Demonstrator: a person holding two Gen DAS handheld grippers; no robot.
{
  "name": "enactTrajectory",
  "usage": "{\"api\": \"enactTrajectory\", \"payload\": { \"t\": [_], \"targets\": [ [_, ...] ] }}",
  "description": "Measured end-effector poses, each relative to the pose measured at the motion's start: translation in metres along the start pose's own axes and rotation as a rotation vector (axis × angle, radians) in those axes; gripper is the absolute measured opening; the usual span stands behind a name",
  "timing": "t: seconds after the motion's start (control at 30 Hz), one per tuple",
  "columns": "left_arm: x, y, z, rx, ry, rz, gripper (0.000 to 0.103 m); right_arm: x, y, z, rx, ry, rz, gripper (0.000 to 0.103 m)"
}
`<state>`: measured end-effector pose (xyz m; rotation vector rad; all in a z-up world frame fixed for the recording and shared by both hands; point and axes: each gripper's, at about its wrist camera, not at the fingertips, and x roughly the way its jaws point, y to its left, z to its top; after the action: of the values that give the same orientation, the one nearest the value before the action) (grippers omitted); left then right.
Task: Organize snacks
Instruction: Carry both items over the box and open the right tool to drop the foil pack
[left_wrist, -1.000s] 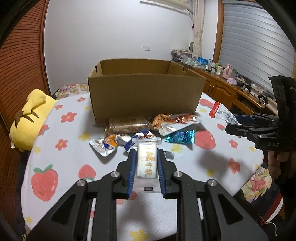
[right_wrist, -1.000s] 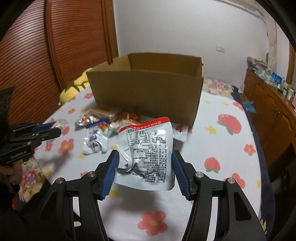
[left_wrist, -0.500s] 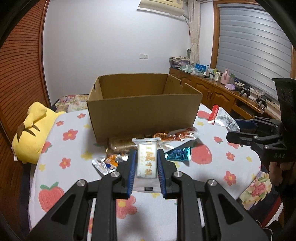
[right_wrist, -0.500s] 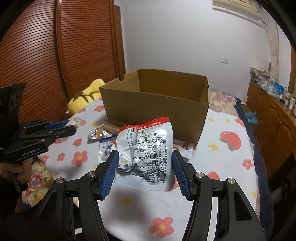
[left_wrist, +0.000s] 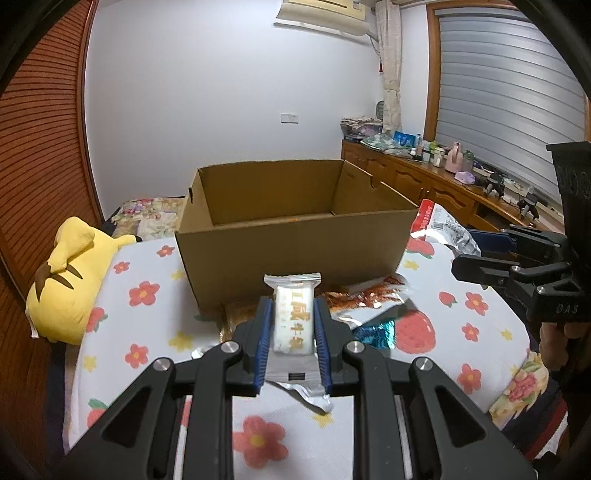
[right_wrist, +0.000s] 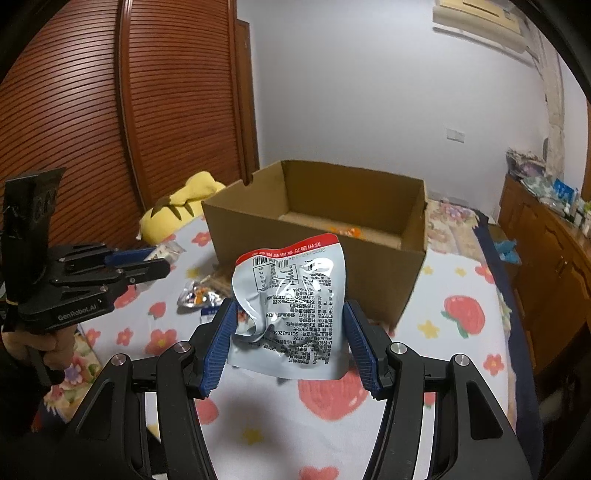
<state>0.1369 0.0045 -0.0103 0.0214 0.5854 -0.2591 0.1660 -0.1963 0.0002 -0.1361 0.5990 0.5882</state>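
My left gripper (left_wrist: 291, 317) is shut on a narrow white snack bar (left_wrist: 293, 319), held above the flowered table in front of the open cardboard box (left_wrist: 288, 251). My right gripper (right_wrist: 290, 325) is shut on a silver pouch with a red top edge (right_wrist: 291, 306), its printed back facing the camera, also lifted short of the box (right_wrist: 317, 258). In the left wrist view the right gripper (left_wrist: 480, 254) and its pouch (left_wrist: 443, 229) hang at the box's right corner. In the right wrist view the left gripper (right_wrist: 144, 262) shows at the left. Something orange lies on the box floor (right_wrist: 347, 232).
Loose snacks lie against the box front: an orange-print packet (left_wrist: 369, 297), a blue foil piece (left_wrist: 376, 334), a small silver packet (right_wrist: 197, 297). A yellow plush toy (left_wrist: 70, 280) rests at the table's left edge. A wooden sideboard (left_wrist: 424, 184) with clutter runs along the right wall.
Both grippers have risen with their snacks, so the box's inside now shows. Neither grip has changed.
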Motion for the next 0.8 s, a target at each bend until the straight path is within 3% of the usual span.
{"api": "enactTrajectory", "payload": {
  "t": [0.5,0.8],
  "targets": [
    [0.036,0.021,0.058,0.001,-0.016,0.022,0.02,0.041,-0.031,0.053,-0.038,-0.022,0.025,0.06],
    [0.069,0.025,0.086,0.009,-0.007,0.022,0.02,0.08,-0.061,0.072,-0.022,0.011,0.021,0.06]
  ]
}}
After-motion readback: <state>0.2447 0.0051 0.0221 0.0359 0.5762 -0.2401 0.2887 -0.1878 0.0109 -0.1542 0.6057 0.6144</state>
